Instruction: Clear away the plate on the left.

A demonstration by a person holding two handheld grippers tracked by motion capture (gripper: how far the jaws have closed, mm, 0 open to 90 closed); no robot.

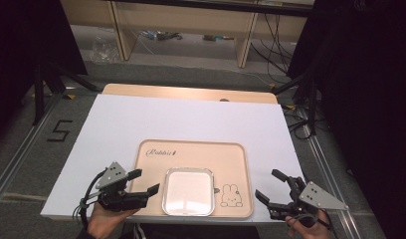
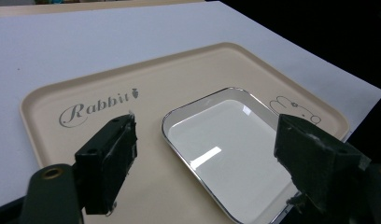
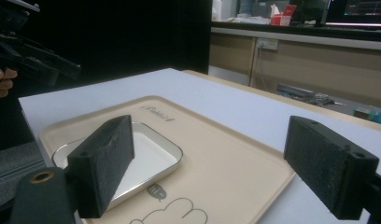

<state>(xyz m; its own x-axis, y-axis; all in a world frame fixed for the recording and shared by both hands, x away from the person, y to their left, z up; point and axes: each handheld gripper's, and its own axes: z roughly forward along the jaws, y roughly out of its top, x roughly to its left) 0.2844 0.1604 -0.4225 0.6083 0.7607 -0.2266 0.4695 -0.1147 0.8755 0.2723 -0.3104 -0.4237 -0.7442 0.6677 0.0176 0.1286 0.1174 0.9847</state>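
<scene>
Two tools gape wide over the bench, each grasping nothing.
Left tool (image 1: 145,181) hovers at 9 o'clock of the shiny square metal dish (image 1: 188,191) on the beige rectangular plastic tray (image 1: 191,149); right tool (image 1: 271,185) hangs at 3 o'clock, off the tray.

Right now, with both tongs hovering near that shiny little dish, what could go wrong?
1. The metal dish sits loose on the beige tray, near the table's front edge; a clumsy nudge might slide it toward the person.
2. Its rim looks low and smooth, so the open left tongs may slip off it.
3. The right tongs hang beside the tray's edge and could bump it, shifting the dish.
</scene>
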